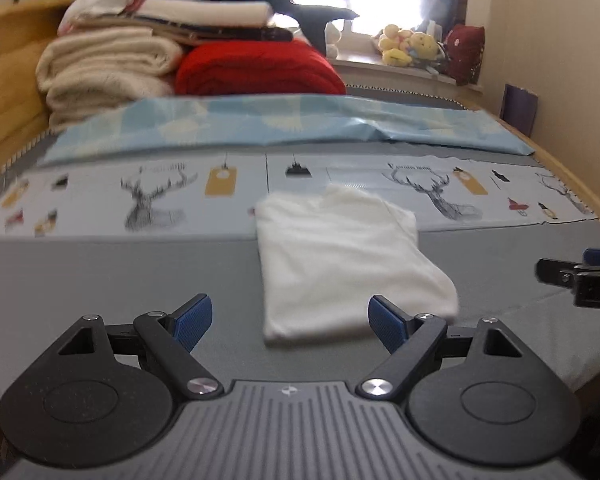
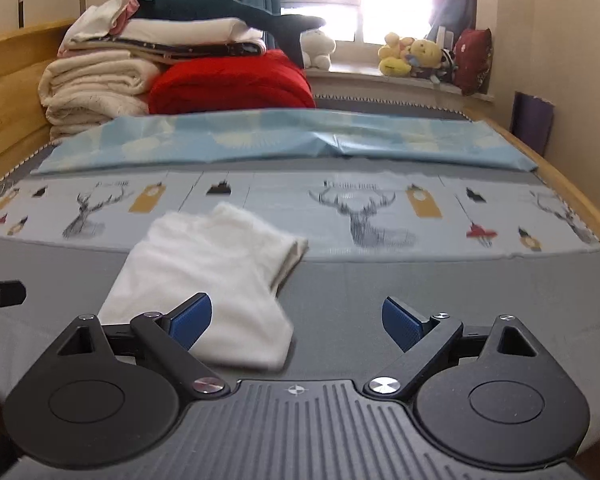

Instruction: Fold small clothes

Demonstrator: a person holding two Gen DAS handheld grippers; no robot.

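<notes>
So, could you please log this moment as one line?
left gripper: open, empty | right gripper: open, empty | shirt: folded, on bed | grasp: none

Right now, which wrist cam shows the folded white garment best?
Left wrist view: the folded white cotton garment lies centred ahead on the grey bed sheet, only one near corner hidden behind a gripper finger. In the right wrist view it sits left of centre, its near edge hidden behind a blue-padded finger.

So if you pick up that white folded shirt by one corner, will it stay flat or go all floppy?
Probably floppy: the white shirt is thin, soft cloth, so its layers would likely droop and unfold. It looks light. Pushed across the gray sheet, it would likely bunch up rather than slide neatly.
</notes>
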